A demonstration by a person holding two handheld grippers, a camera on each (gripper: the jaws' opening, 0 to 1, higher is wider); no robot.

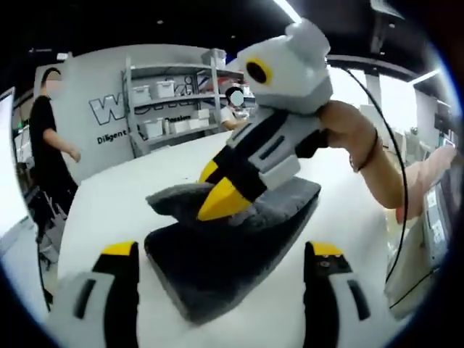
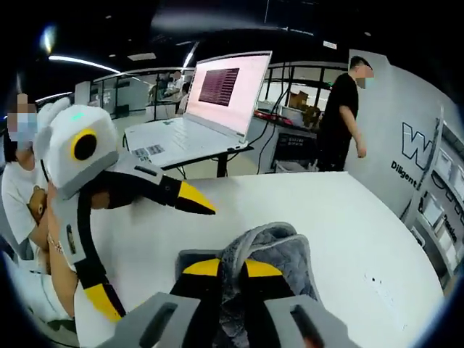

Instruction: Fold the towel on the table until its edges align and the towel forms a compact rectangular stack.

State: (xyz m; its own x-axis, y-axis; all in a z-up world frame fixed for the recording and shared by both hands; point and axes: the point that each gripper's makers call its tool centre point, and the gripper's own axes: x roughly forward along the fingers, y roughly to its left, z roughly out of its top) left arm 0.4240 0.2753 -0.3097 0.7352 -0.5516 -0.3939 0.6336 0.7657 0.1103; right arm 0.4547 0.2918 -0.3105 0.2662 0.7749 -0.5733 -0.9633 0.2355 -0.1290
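A dark grey towel (image 1: 239,254) lies partly folded on the white table (image 1: 109,203). In the left gripper view my left gripper (image 1: 223,250) is open, its yellow-tipped jaws wide apart on either side of the towel's near end. My right gripper (image 1: 221,199) comes in from the upper right and pinches a raised fold. In the right gripper view the right gripper (image 2: 232,268) is shut on that grey fold of the towel (image 2: 272,239), lifted off the table (image 2: 348,217). The left gripper (image 2: 156,257) stands open at the left, beside the towel.
A hand and forearm (image 1: 362,145) hold the right gripper. An open laptop (image 2: 217,101) sits on a stand beyond the table. A person in black (image 2: 344,109) stands near shelves with bins (image 1: 174,101). Another person (image 2: 22,196) is close at the table's edge.
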